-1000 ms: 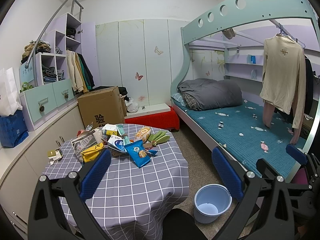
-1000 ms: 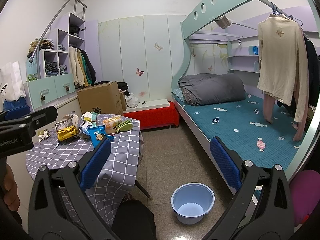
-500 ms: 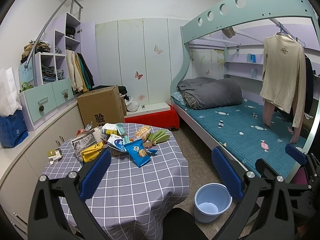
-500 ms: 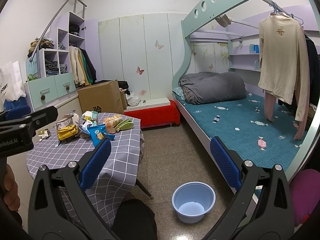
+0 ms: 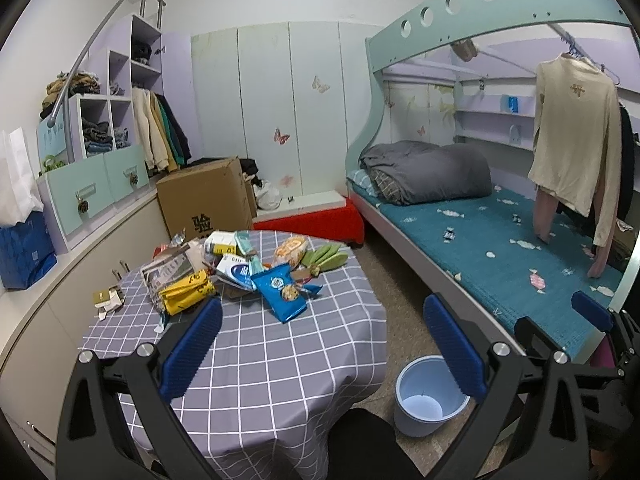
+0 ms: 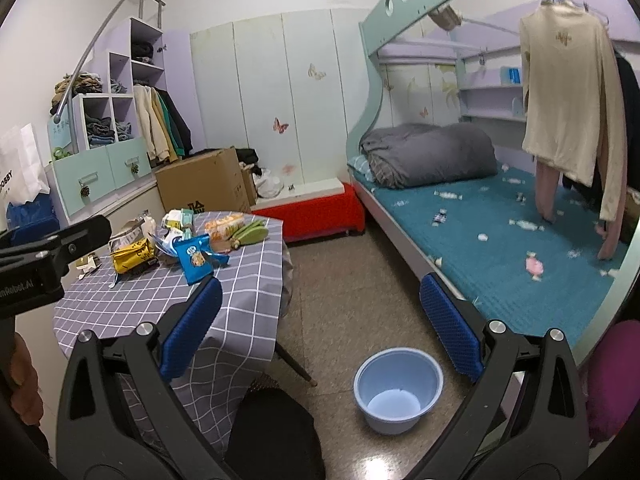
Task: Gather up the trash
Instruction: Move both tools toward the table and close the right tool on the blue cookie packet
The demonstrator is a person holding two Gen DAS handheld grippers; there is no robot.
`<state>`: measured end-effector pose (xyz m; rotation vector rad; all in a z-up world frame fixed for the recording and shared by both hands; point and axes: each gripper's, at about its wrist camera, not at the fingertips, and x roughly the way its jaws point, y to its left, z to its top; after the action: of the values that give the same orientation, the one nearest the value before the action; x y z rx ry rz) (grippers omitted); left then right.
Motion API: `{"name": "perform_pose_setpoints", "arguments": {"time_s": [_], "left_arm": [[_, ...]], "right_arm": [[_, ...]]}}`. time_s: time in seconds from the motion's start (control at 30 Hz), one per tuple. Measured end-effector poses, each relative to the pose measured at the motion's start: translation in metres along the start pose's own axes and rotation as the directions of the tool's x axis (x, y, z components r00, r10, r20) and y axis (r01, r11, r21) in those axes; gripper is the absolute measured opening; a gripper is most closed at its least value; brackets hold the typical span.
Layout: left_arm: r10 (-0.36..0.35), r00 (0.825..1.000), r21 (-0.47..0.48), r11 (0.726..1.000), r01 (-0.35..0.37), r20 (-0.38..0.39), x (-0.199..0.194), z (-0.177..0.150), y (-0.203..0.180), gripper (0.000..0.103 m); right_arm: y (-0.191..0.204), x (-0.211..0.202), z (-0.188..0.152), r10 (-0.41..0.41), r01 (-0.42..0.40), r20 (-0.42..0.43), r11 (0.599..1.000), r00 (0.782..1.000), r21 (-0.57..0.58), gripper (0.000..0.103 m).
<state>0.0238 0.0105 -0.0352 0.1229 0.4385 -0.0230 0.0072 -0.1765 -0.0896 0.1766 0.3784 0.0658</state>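
Lying beyond the wide-spread left gripper [image 5: 322,344], wrappers [image 5: 240,272] crowd the table [image 5: 280,360]

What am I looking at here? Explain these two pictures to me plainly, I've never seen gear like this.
No robot: a person holds a two-finger grasping tool in each hand, each with a camera looking along its fingers. One picture is from the left tool, the other from the right tool. The blue strips are finger pads. Both tools are open and hold nothing. On the checked tablecloth lies trash: a blue snack bag, a yellow packet and other wrappers. A light blue bucket stands on the floor by the bed, probably for the trash.
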Motion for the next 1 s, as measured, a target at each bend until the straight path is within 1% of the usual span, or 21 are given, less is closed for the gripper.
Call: {"name": "perform_pose_setpoints", "arguments": {"time_s": [0.07, 0.2, 0.3, 0.37, 0.43, 0.5, 0.6, 0.7, 0.77, 0.9, 1.0], "left_arm": [[0.007, 1.000, -0.004, 1.000, -0.007, -0.021, 0.010, 0.000, 0.003, 0.099], [0.012, 0.994, -0.018, 1.000, -0.014, -0.106, 0.042, -0.011, 0.018, 0.099], [0.036, 0.982, -0.049, 0.998, -0.045, -0.185, 0.072, -0.020, 0.042, 0.099], [0.028, 0.972, -0.090, 0.995, -0.050, -0.232, 0.090, -0.024, 0.060, 0.099], [0.017, 0.966, -0.130, 0.990, -0.053, -0.259, 0.103, -0.025, 0.076, 0.099], [0.019, 0.962, -0.167, 0.984, -0.067, -0.273, 0.115, -0.026, 0.093, 0.099], [0.037, 0.960, -0.188, 0.978, -0.092, -0.277, 0.130, -0.023, 0.112, 0.099], [0.011, 0.959, -0.223, 0.972, -0.077, -0.284, 0.146, -0.018, 0.124, 0.099], [0.009, 0.959, -0.231, 0.970, -0.077, -0.282, 0.154, -0.015, 0.128, 0.099], [0.025, 0.958, -0.228, 0.969, -0.093, -0.286, 0.170, -0.010, 0.131, 0.099], [0.064, 0.956, -0.224, 0.966, -0.131, -0.285, 0.177, -0.012, 0.139, 0.099]], "right_arm": [[-0.001, 0.013, -0.001, 0.017, -0.016, -0.027, 1.000, 1.000, 0.013, 0.097], [0.002, 0.045, -0.005, 0.038, -0.037, -0.081, 0.999, 0.996, 0.014, 0.097], [0.008, 0.069, -0.008, 0.057, -0.055, -0.130, 0.998, 0.990, 0.021, 0.097], [0.014, 0.089, -0.010, 0.073, -0.070, -0.158, 0.997, 0.985, 0.028, 0.097], [0.020, 0.104, -0.010, 0.087, -0.084, -0.174, 0.996, 0.981, 0.028, 0.097], [0.025, 0.119, -0.009, 0.099, -0.094, -0.185, 0.995, 0.978, 0.037, 0.097], [0.029, 0.143, -0.007, 0.126, -0.115, -0.200, 0.991, 0.972, 0.065, 0.097], [0.039, 0.171, -0.002, 0.150, -0.136, -0.217, 0.988, 0.965, 0.079, 0.097], [0.047, 0.184, 0.002, 0.169, -0.156, -0.221, 0.985, 0.961, 0.078, 0.097], [0.068, 0.206, 0.009, 0.188, -0.183, -0.237, 0.982, 0.953, 0.045, 0.097], [0.091, 0.225, 0.013, 0.221, -0.230, -0.268, 0.973, 0.938, -0.005, 0.097]]}}
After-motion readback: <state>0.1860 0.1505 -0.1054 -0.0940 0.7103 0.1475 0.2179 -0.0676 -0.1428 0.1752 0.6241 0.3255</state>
